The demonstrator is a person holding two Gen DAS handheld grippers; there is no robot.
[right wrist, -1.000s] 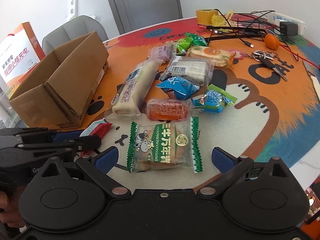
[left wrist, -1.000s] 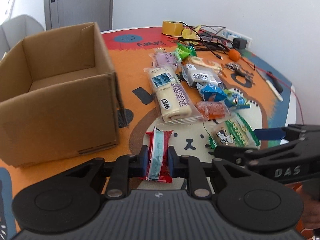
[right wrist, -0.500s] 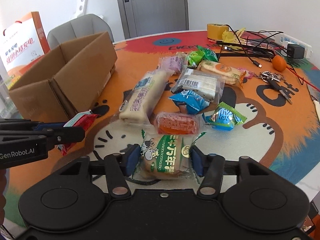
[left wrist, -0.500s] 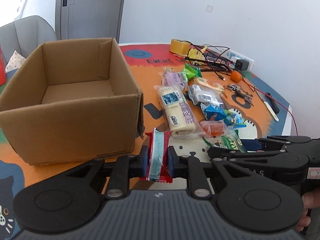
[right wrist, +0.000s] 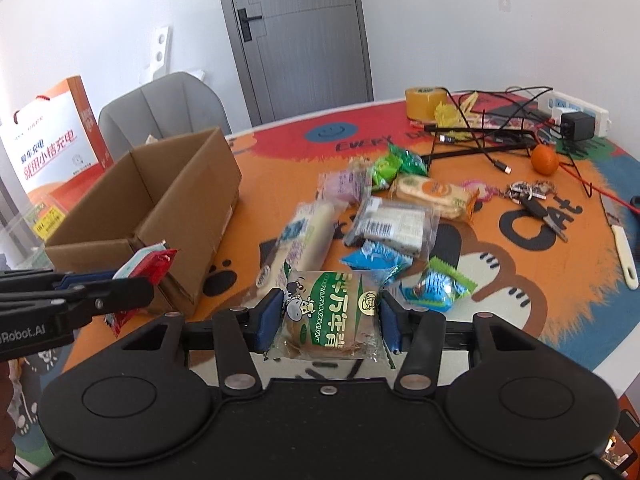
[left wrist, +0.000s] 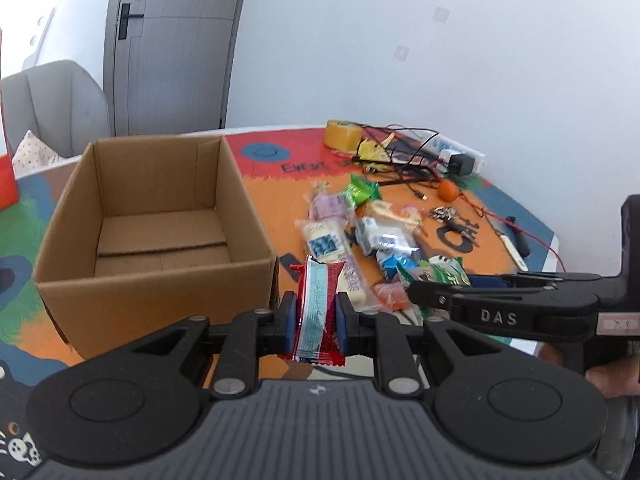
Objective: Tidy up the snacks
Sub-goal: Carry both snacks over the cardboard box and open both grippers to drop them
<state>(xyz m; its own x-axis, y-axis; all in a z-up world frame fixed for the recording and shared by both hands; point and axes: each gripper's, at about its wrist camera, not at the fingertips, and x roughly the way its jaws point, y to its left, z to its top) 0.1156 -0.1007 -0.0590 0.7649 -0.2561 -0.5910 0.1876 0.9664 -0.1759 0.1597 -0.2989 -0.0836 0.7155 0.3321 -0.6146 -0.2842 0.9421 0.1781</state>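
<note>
Left wrist view: cardboard box open at about 11 o'clock from left gripper, near; pads clamped on red snack packet, long axis toward 12 o'clock. Right wrist view: same box at 10 o'clock, farther; right gripper clamped on green bread packet, off the table.

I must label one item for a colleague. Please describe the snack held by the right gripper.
On the orange cartoon table mat, before the snack pile, the right gripper clamps a clear bun packet with green printed front. Only it shows a cartoon cow.
</note>
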